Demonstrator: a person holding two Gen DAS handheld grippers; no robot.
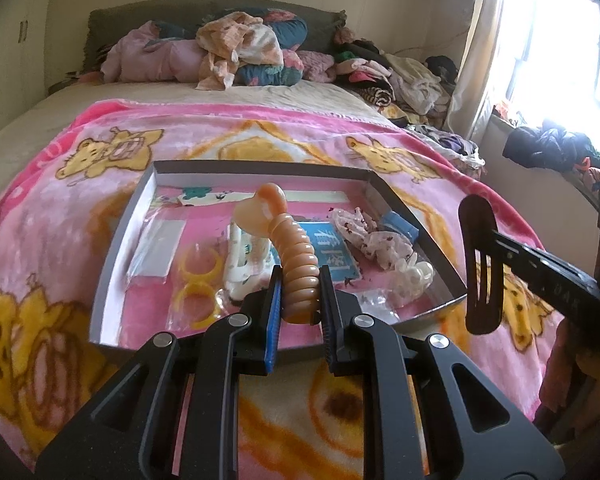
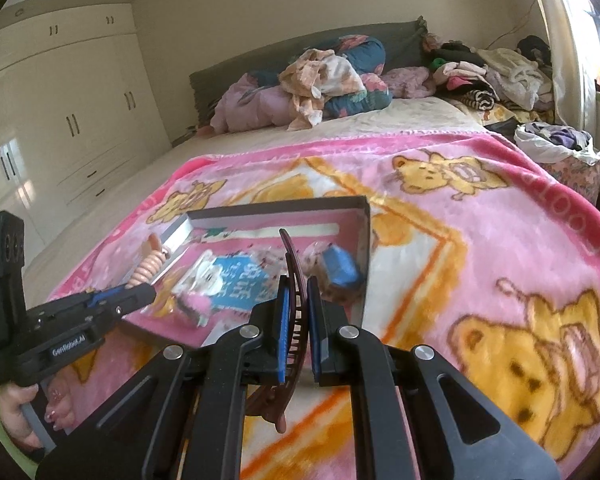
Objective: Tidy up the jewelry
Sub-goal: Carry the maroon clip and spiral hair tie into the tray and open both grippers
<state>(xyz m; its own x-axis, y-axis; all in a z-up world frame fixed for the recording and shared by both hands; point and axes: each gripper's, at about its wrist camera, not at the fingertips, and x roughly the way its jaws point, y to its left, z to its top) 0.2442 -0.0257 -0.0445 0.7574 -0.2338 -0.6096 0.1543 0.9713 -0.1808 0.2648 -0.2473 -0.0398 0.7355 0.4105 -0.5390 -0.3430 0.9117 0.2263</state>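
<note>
Two items you carry: left gripper (image 1: 300, 292) jaws clenched on peach spiral hair tie (image 1: 296, 268), right gripper (image 2: 298, 332) clamping brown hair claw (image 2: 294, 280), both above shallow box (image 1: 116, 240) for sorting.

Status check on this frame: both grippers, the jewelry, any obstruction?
Left gripper shut on orange coil hair tie. Right gripper shut on brown hair clip. Both above the tray. Nothing in the way.

Peach ribbed hair clip (image 1: 298, 264) raised above tray (image 1: 112, 248); brown comb clip (image 2: 296, 300) upright.
</note>
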